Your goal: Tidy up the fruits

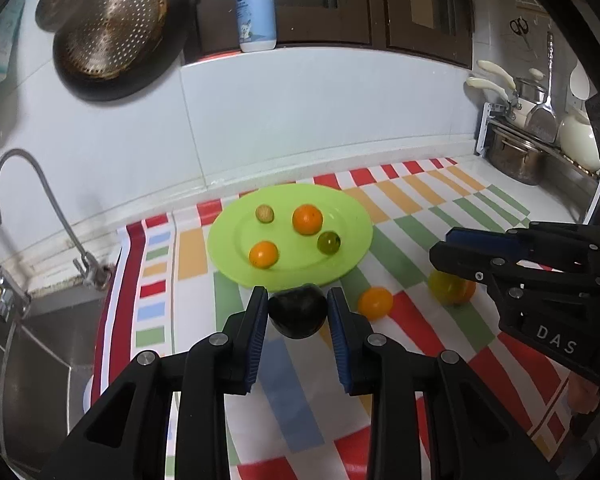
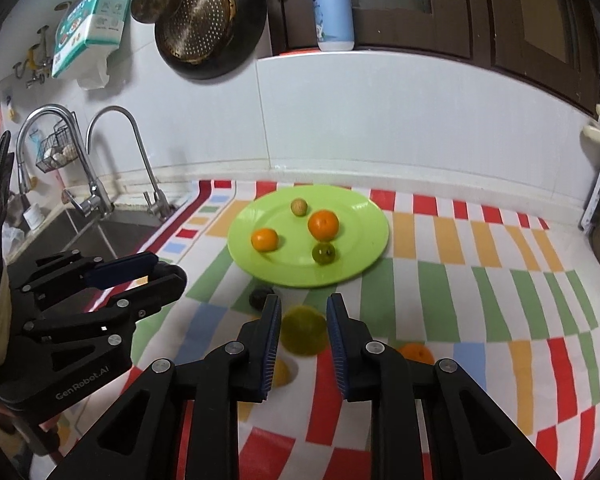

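One striped cloth (image 2: 480, 280) covers counter. One green plate (image 1: 352, 220) near wall, holding four fruits: two oranges (image 1: 307, 219), one dark green fruit (image 1: 328, 242), one small tan one (image 1: 265, 213). Two grippers above cloth. Left gripper (image 1: 298, 307) pinching dark avocado (image 1: 297, 312), lifted just in front of plate; long axis unclear. Right gripper (image 2: 303, 320) clamped on yellow-green fruit (image 2: 303, 330), round. Two loose citrus fruits (image 1: 375, 303) lie on cloth right of avocado.

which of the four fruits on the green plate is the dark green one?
The glossy dark green one at the plate's near right, just below the larger orange. The others are a smaller orange and a pale brownish fruit at the back.
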A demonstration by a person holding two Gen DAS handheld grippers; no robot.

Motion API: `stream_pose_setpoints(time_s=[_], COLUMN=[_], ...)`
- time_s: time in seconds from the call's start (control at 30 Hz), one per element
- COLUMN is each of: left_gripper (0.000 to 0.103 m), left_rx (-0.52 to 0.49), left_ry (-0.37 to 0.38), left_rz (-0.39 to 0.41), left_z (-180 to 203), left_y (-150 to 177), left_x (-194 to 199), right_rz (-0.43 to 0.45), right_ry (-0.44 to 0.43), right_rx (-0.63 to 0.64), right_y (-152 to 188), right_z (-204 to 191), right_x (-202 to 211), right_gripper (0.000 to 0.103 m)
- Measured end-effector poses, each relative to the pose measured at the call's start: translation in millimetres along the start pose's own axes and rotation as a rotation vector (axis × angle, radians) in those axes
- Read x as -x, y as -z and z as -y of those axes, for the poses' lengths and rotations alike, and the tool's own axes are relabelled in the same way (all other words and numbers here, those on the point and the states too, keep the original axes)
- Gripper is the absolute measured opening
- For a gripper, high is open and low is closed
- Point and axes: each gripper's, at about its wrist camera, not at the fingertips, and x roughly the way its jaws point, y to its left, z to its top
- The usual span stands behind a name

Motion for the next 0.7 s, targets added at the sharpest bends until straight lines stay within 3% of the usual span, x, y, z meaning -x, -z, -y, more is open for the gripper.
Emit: stream_pose_setpoints(time_s=[0.03,0.47,0.53,0.7], left_gripper=[0.030,0.030,0.030,0.030], left_rx=[0.001,-0.002,-0.008,-0.006], left_ry=[0.003,0.051,0.056,0.077], left_rz=[0.002,-0.015,-0.017,-0.038], left_z=[0,12,17,25], left_y=[-2,-4,-2,4], left_x=[-1,-13,-14,-17], right_rz=[0.003,-0.023,-0.038,-0.088], right_ry=[-0.002,0.001,-0.005,-0.017], right_rx=[0.001,-0.054,-0.059,-0.067], right_y=[-3,-3,1,15], right_z=[1,19,21,25], right_x=[-1,-9,-9,-13], right_gripper=[0.016,0.017,0.024,0.030])
